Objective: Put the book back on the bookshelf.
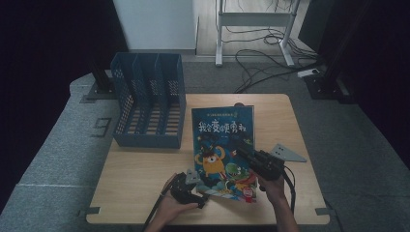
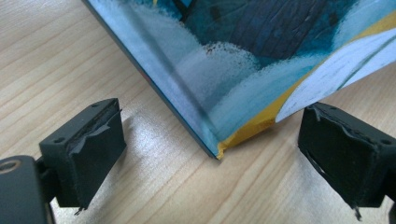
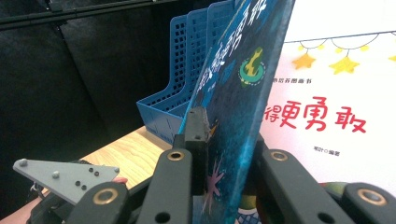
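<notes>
Left tongs [image 1: 199, 180]: spread wide, a jaw on each side of the book's lower corner, touching neither cover nor bench [image 1: 140, 169]. Picture book [image 1: 223, 145]: blue cover, red characters "勇敢" legible, front cover lifted. Right tongs [image 1: 240, 151]: pressed together, pinching that cover's edge. Blue file rack [image 1: 149, 99]: beyond both tongs.

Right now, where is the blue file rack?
In the high view the blue file rack stands at the table's far left corner, just left of the picture book the right gripper clamps.
</notes>
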`<state>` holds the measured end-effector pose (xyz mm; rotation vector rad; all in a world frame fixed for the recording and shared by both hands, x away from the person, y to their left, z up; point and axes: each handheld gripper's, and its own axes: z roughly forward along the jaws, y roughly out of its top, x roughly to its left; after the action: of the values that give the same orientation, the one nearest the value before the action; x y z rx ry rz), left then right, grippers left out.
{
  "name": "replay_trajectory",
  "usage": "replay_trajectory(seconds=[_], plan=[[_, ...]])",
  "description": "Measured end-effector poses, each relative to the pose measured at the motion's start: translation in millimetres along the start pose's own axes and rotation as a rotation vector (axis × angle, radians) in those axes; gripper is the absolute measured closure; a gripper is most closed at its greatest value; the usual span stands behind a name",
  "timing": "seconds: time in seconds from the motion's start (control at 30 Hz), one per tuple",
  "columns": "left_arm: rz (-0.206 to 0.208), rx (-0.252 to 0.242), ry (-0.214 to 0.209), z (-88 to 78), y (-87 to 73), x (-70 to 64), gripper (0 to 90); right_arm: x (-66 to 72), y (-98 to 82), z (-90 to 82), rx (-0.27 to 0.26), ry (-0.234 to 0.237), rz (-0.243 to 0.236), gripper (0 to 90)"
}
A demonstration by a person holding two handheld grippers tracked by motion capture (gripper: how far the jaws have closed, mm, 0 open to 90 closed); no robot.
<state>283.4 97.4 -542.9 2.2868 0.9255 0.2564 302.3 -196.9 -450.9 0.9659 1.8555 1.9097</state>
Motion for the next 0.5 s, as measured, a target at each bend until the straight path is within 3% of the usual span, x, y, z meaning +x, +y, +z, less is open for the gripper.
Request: replay_trajectory(seconds=[0.13, 0.5], plan=[[-0.017, 0.002, 0.018, 1.4, 2.0, 2.8, 7.1, 1.8, 1.8, -2.3, -0.004, 0.025, -0.032, 80.0], [-0.029, 0.008, 0.039, 1.5, 3.3, 7.3, 7.6, 4.7, 3.7, -3.2, 0.019, 0.023, -0.068, 79.9]])
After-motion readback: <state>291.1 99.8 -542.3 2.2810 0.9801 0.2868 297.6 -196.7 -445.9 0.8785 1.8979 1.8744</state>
